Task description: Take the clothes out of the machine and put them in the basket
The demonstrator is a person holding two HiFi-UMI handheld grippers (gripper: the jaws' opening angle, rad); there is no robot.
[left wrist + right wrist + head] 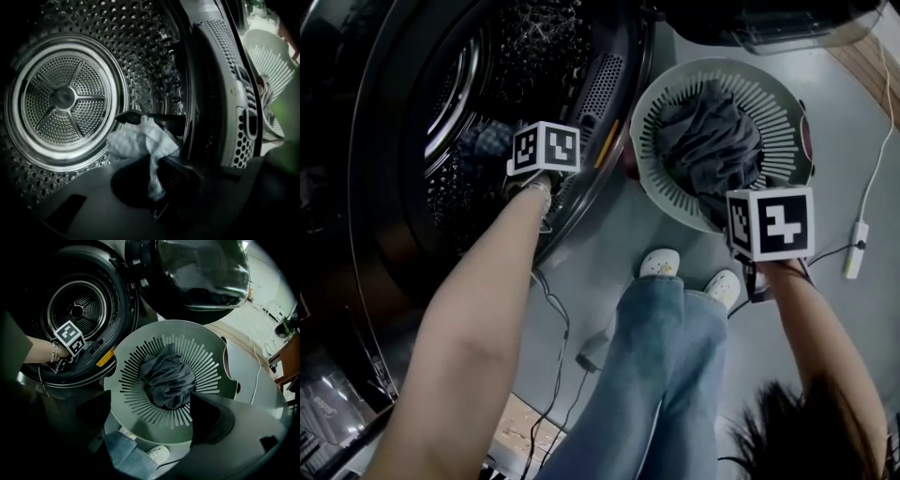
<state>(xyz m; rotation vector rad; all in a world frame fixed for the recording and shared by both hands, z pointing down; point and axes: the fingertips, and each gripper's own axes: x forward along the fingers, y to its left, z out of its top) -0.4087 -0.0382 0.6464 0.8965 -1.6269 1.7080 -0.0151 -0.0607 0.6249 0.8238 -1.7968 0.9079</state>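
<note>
My left gripper (140, 140) reaches into the machine's perforated steel drum (65, 98) and is shut on a crumpled white cloth (133, 143) low in the drum. In the head view its marker cube (544, 147) sits at the drum's opening (459, 94). The round pale slotted basket (140, 348) stands on the floor to the right of the machine, with a dark grey garment (166, 380) heaped in its middle. My right gripper (150, 413) hovers open over the basket's near edge, holding nothing; its marker cube (771, 223) covers it in the head view.
The machine's glass door (201, 273) hangs open above the basket. The person's jeans and white shoes (661, 262) stand between machine and basket (675, 84). A white cable with an inline box (856, 248) lies on the grey floor at right; dark cables (553, 309) trail below the machine.
</note>
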